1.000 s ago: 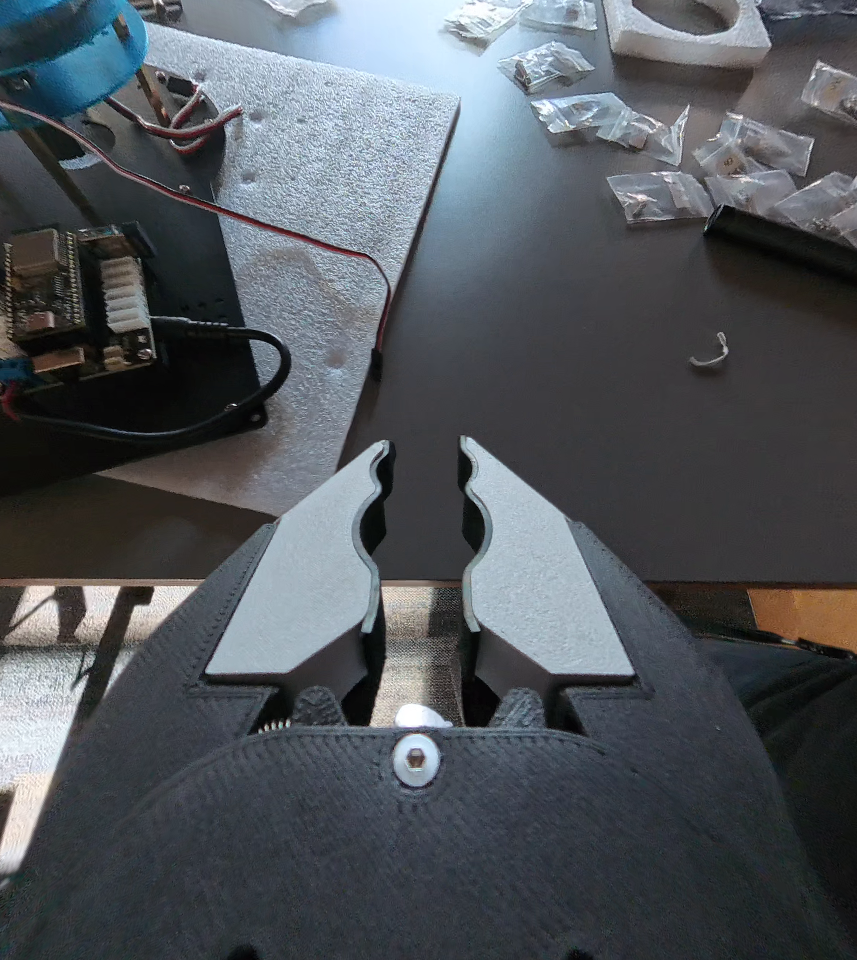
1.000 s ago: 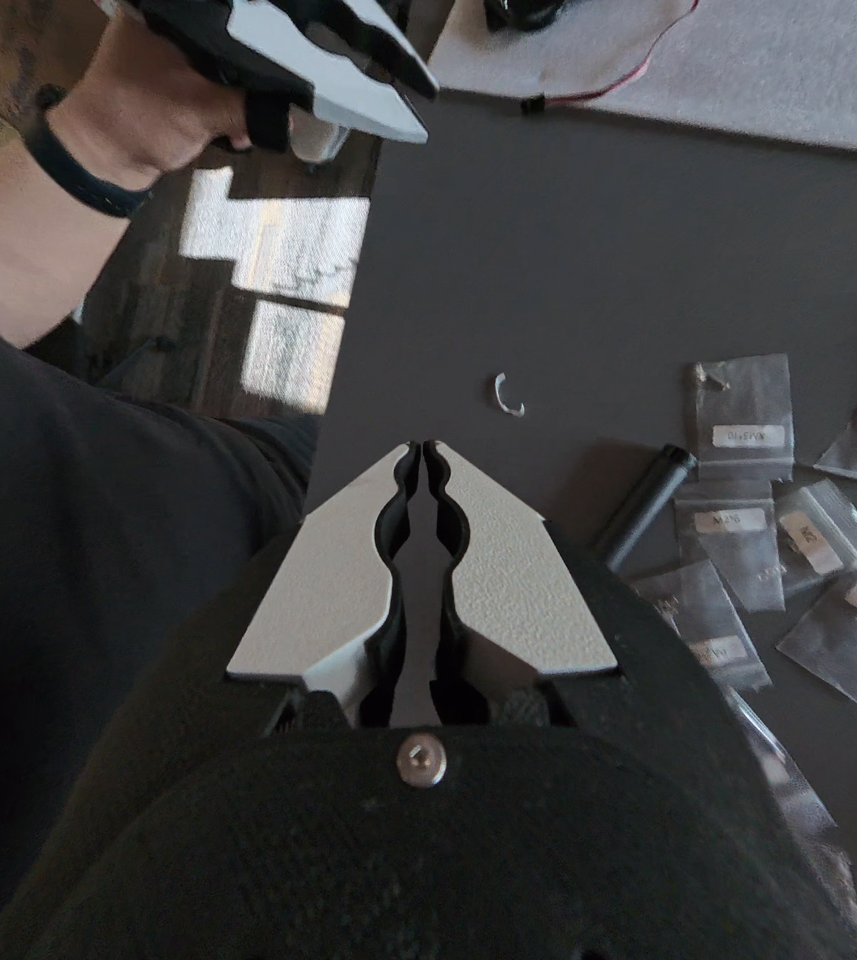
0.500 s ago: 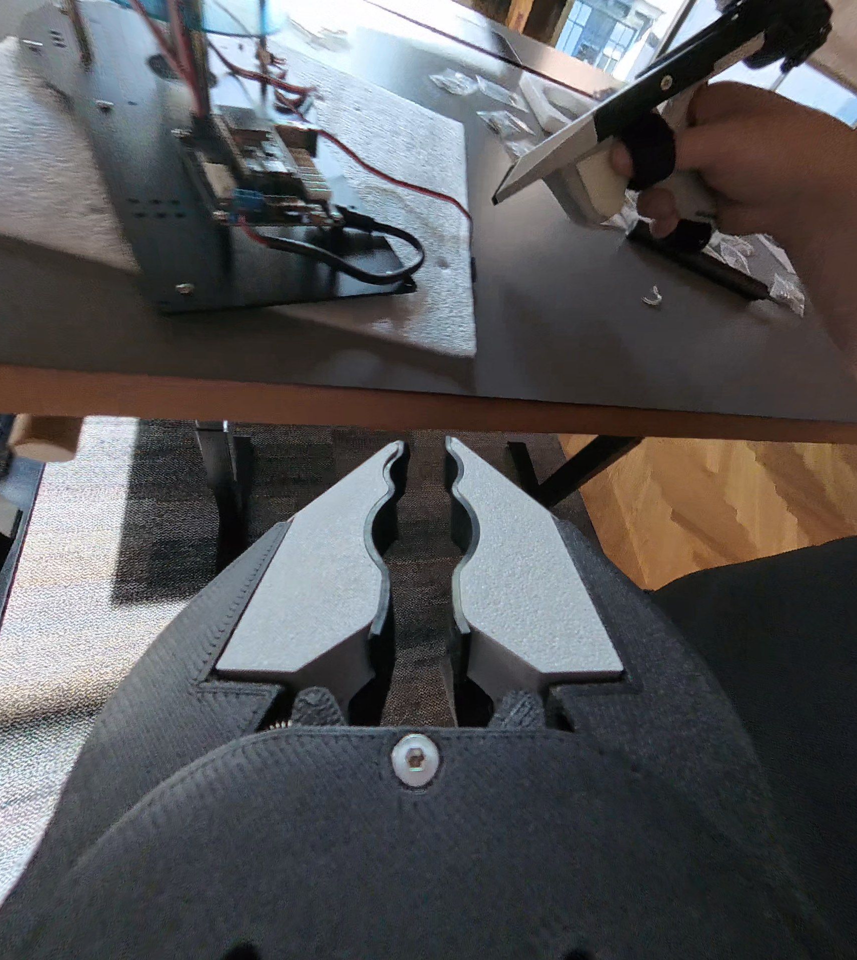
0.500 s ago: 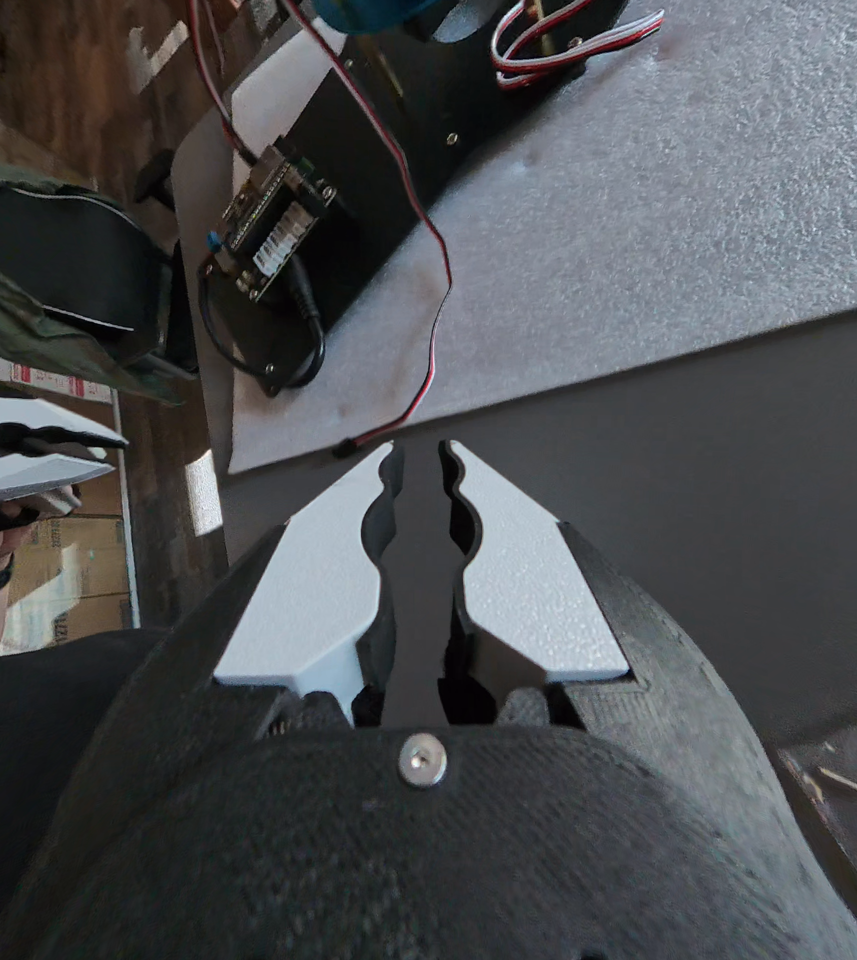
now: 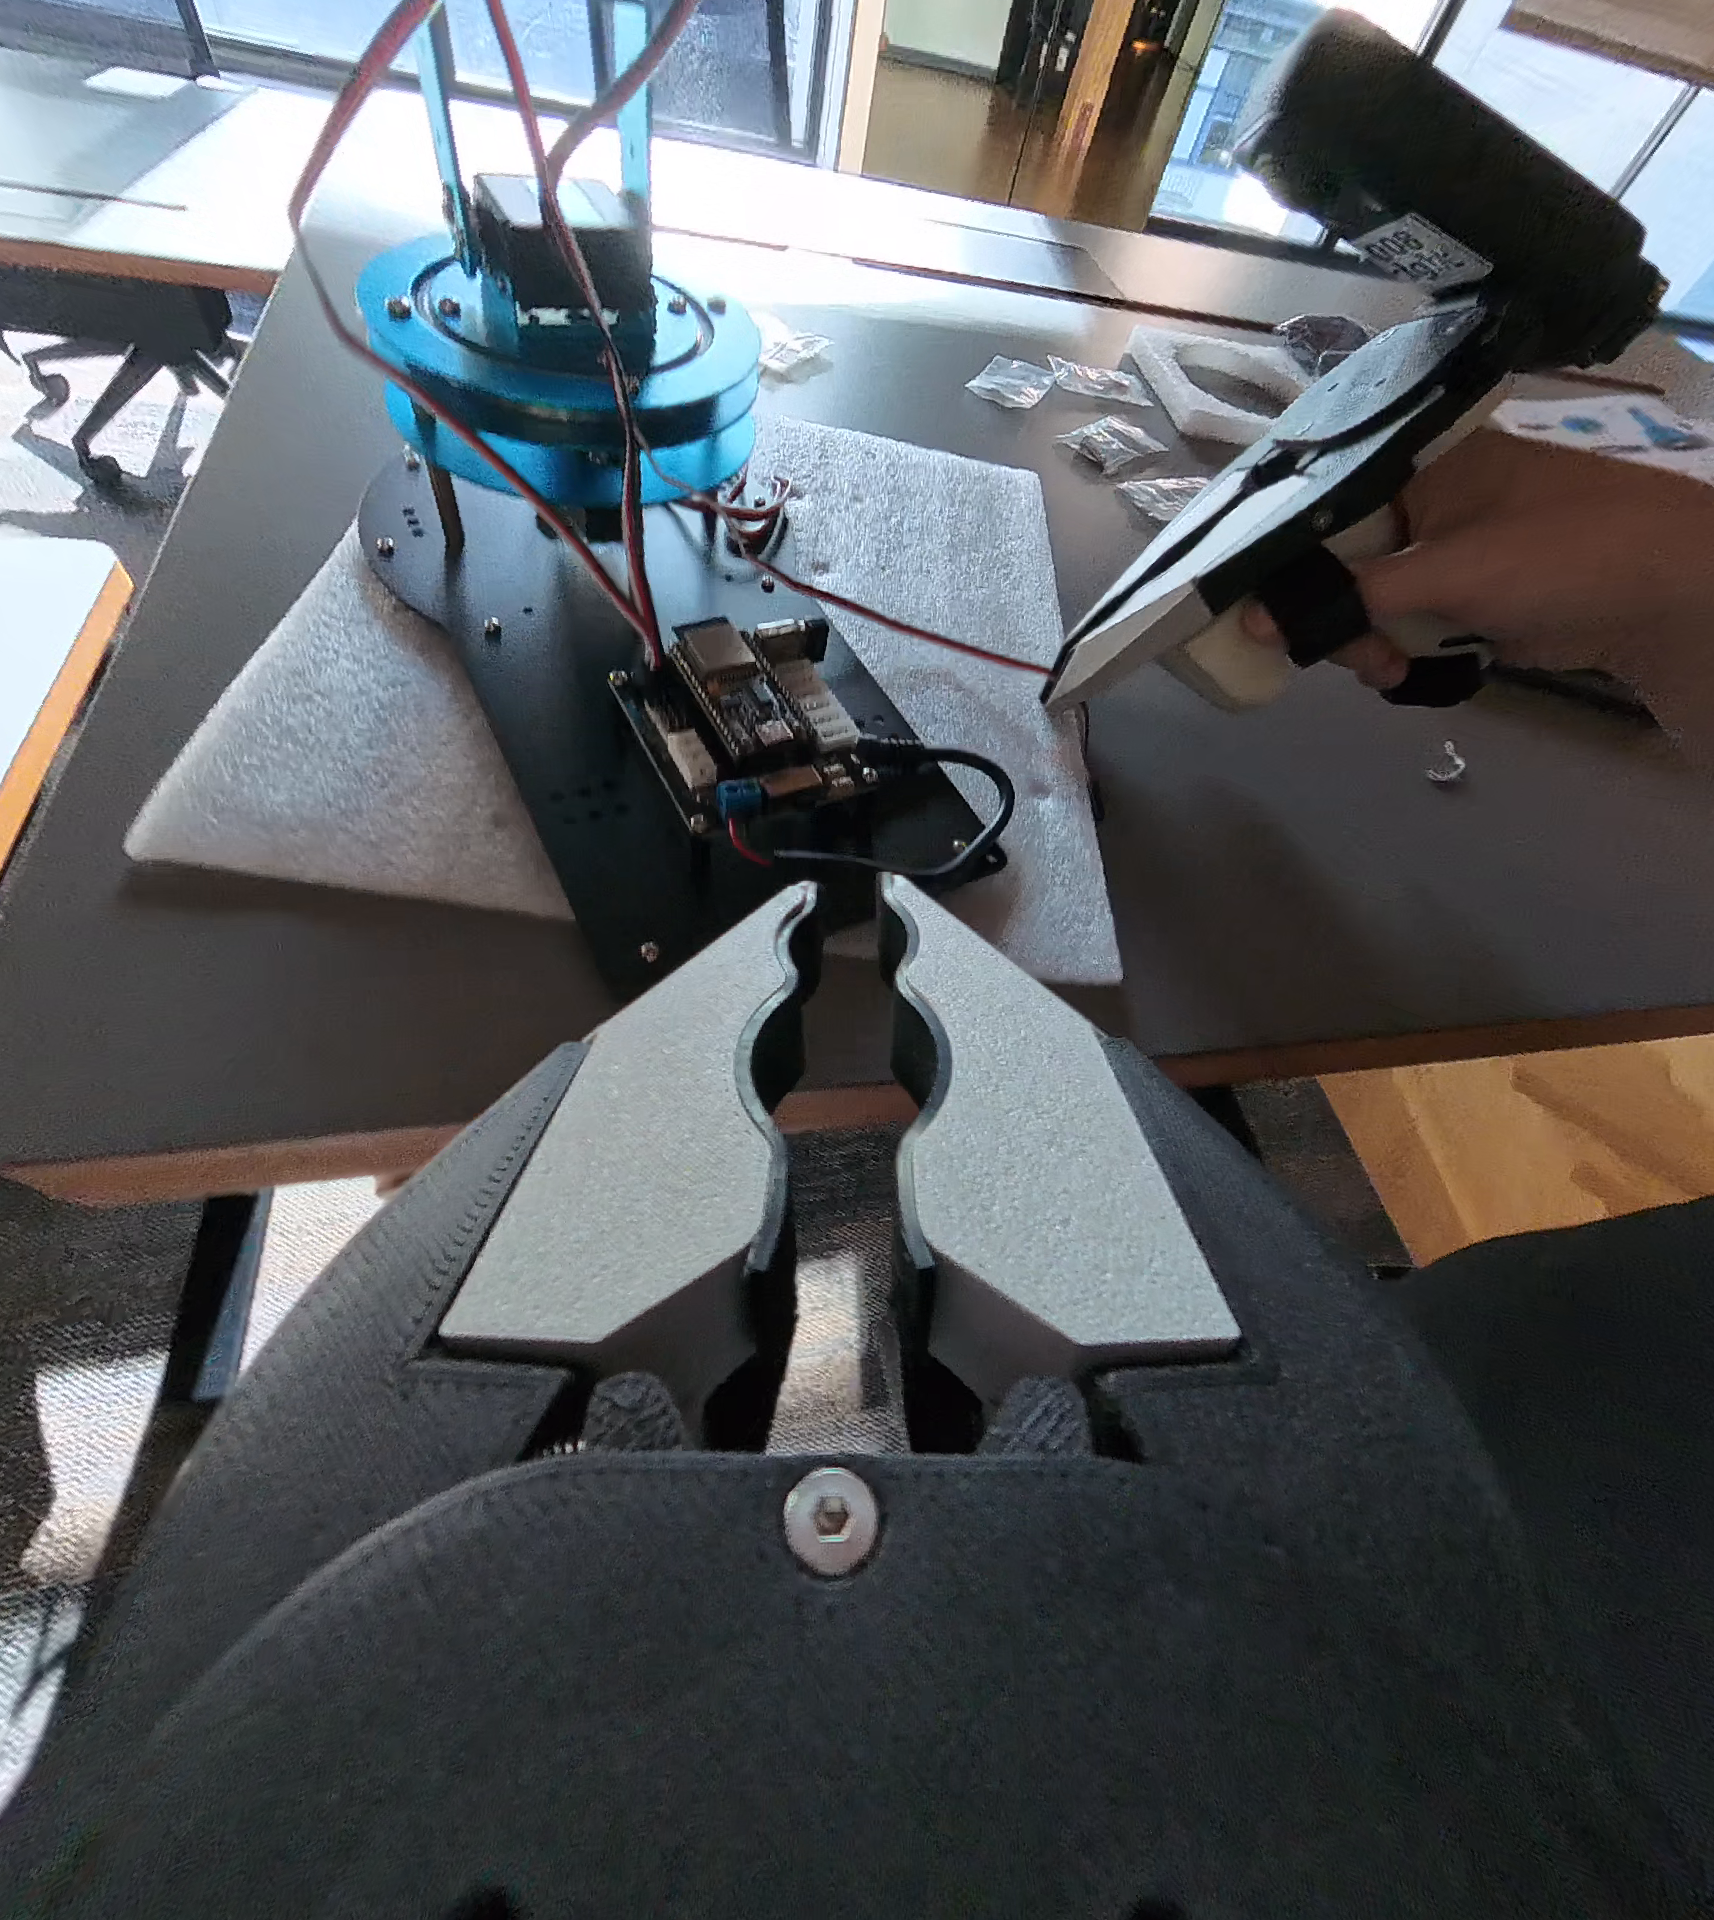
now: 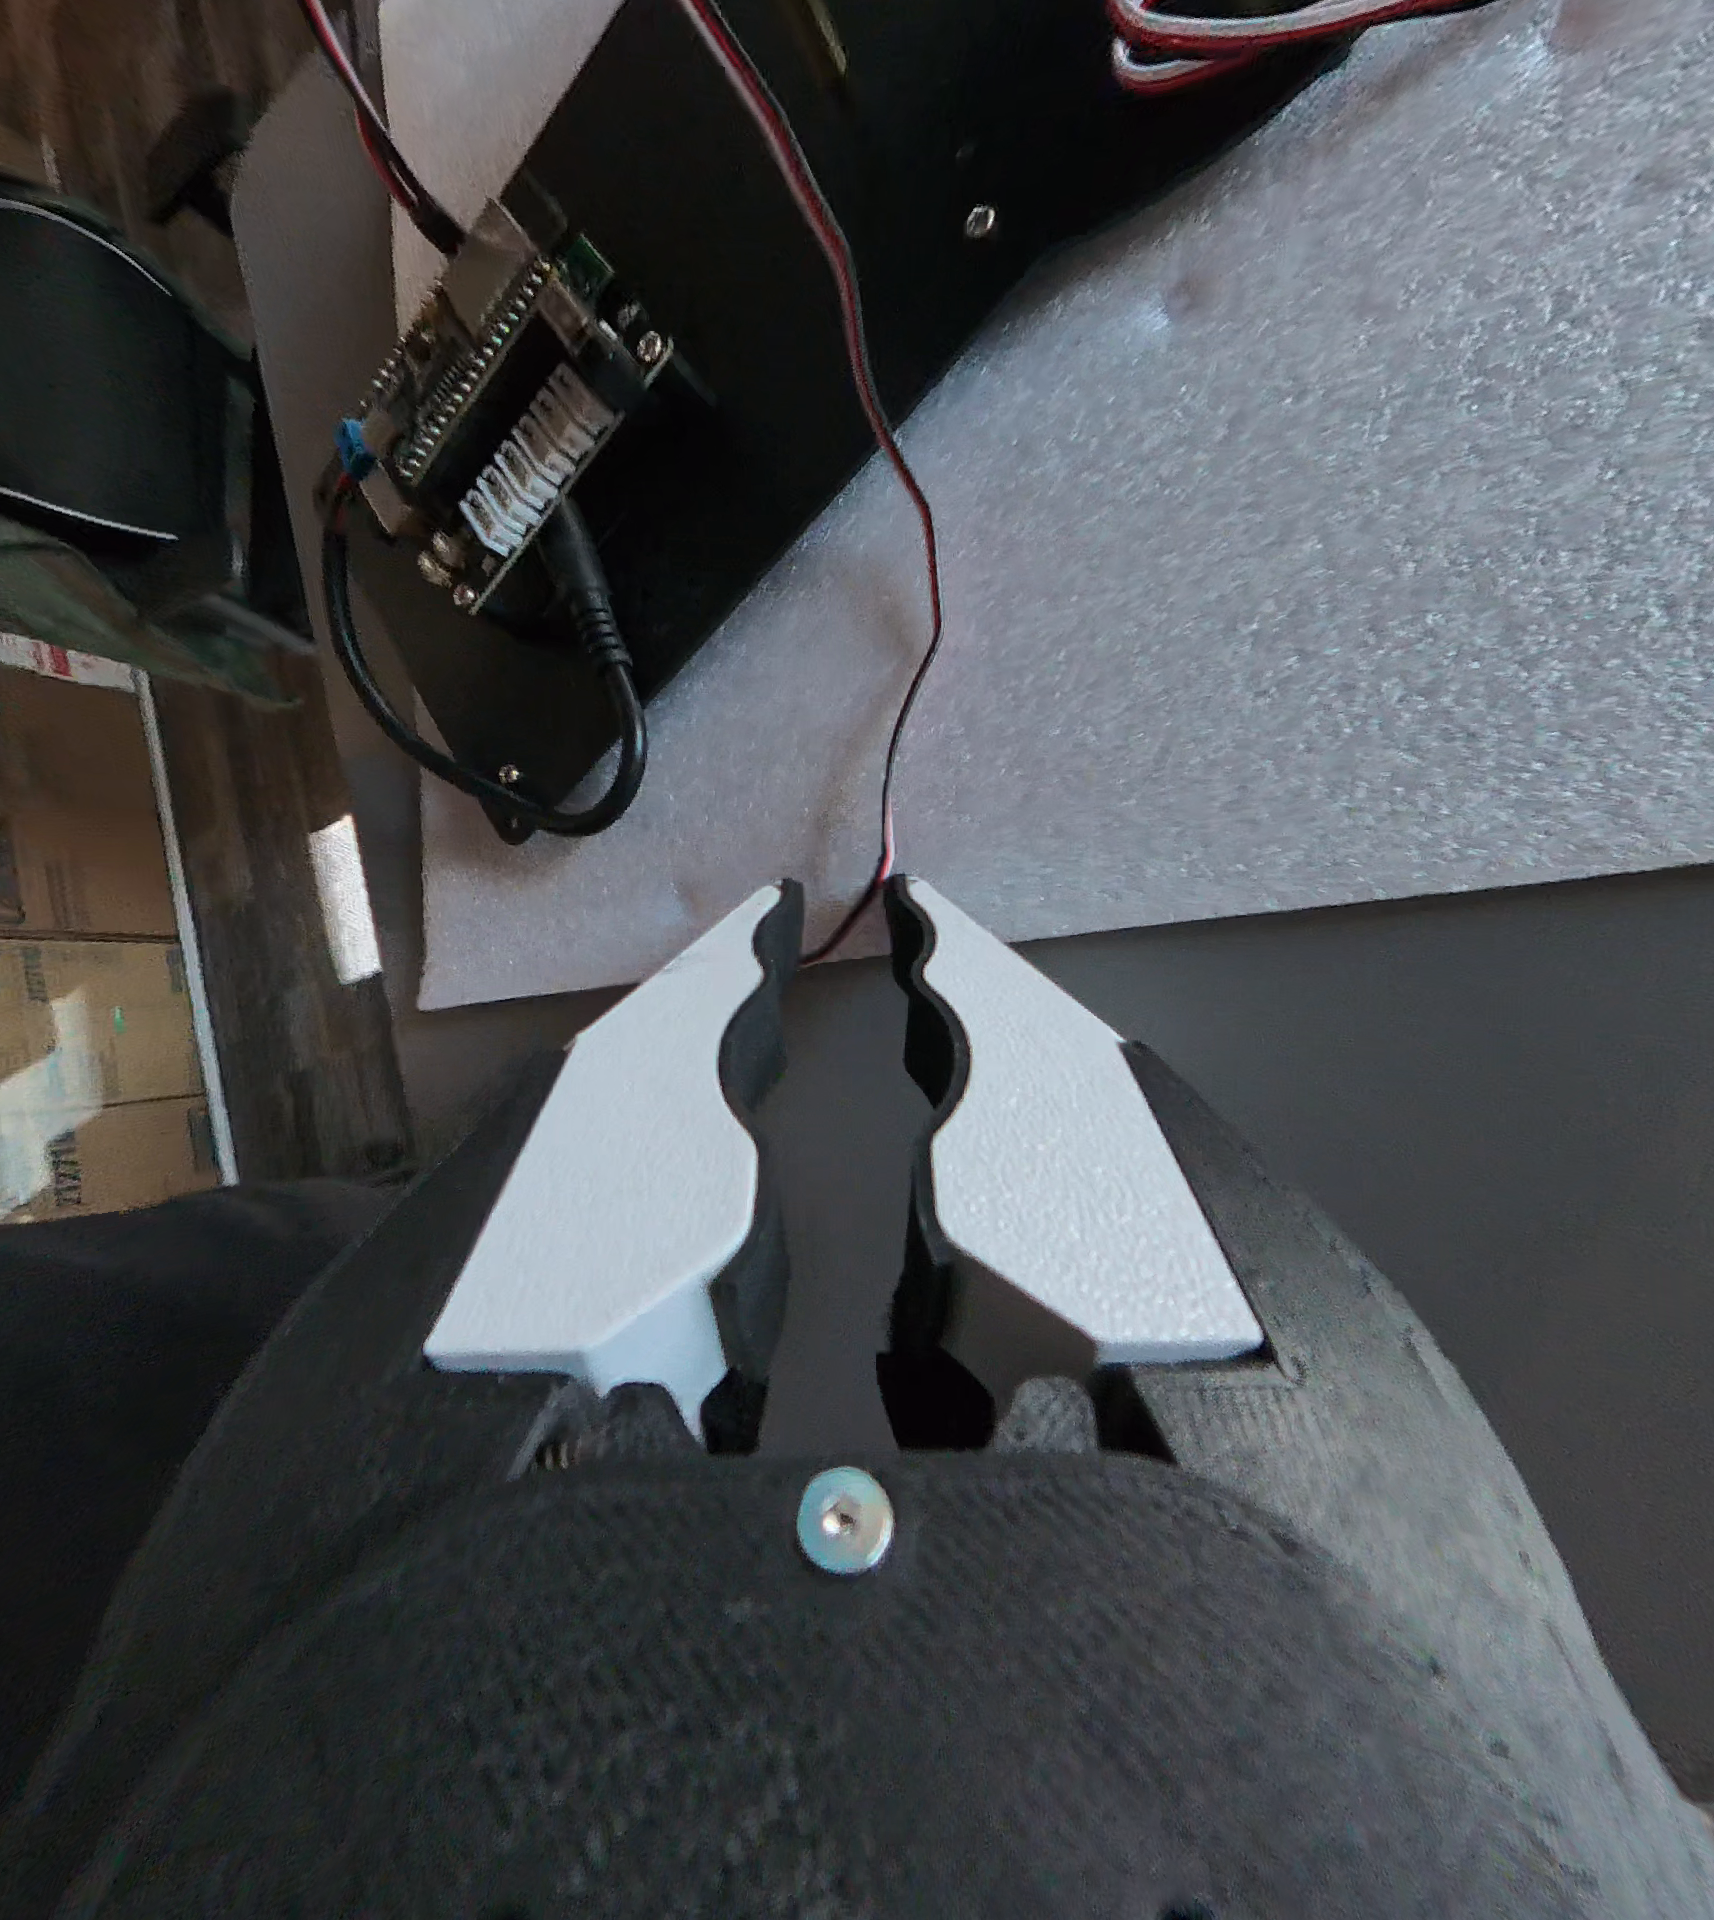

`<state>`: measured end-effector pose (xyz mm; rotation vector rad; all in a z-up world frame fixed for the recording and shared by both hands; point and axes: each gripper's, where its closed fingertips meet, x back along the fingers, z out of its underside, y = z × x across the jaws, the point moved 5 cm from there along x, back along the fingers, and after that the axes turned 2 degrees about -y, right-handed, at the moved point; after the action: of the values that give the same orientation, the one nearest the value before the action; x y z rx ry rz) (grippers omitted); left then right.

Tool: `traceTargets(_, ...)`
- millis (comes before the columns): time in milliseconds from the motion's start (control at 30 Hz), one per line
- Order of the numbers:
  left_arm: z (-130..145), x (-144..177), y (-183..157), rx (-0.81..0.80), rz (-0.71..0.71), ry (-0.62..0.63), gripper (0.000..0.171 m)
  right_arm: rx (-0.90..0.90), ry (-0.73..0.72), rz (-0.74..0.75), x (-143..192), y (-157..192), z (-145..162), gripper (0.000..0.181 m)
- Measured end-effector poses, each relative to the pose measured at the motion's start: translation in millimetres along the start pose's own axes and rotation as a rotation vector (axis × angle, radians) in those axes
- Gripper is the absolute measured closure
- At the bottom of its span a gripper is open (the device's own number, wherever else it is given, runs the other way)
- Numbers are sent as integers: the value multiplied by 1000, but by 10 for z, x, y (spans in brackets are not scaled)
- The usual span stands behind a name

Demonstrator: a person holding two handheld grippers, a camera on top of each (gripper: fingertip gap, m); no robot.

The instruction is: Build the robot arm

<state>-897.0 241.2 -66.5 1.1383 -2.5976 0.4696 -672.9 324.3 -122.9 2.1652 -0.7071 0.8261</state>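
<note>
Right wrist view: right tongs slightly parted, empty, wire end hidden between tips; left tongs likewise, off dark worktop; foam sheet.

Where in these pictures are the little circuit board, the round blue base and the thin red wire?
circuit board (image 5: 744,707): left wrist view, on its top face.
blue base (image 5: 562,416): left wrist view, on its front rim.
red wire (image 6: 910,675): right wrist view, mid-length over the foam.

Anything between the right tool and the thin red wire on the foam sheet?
Nothing visible. The right tool is open at the foam sheet's edge, and the thin red wire runs straight into the gap between its tips.
</note>
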Motion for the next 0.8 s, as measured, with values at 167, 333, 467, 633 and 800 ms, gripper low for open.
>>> traceTargets(167,-120,-176,-16,-65,68,27,165,9,-15,7,55,-4,-27,178)
traceTargets(333,-164,-306,45,-141,247,72,161,-70,-103,-7,205,197,-91,178)
traceTargets(467,-127,-299,150,-140,475,121,153,-191,-260,-153,361,641,-290,178)
traceTargets(633,-122,-103,276,-9,766,159,146,-269,-402,-340,397,1171,-448,178)
traceTargets(800,-117,34,374,97,888,170,145,-315,-499,-341,410,1380,-480,178)
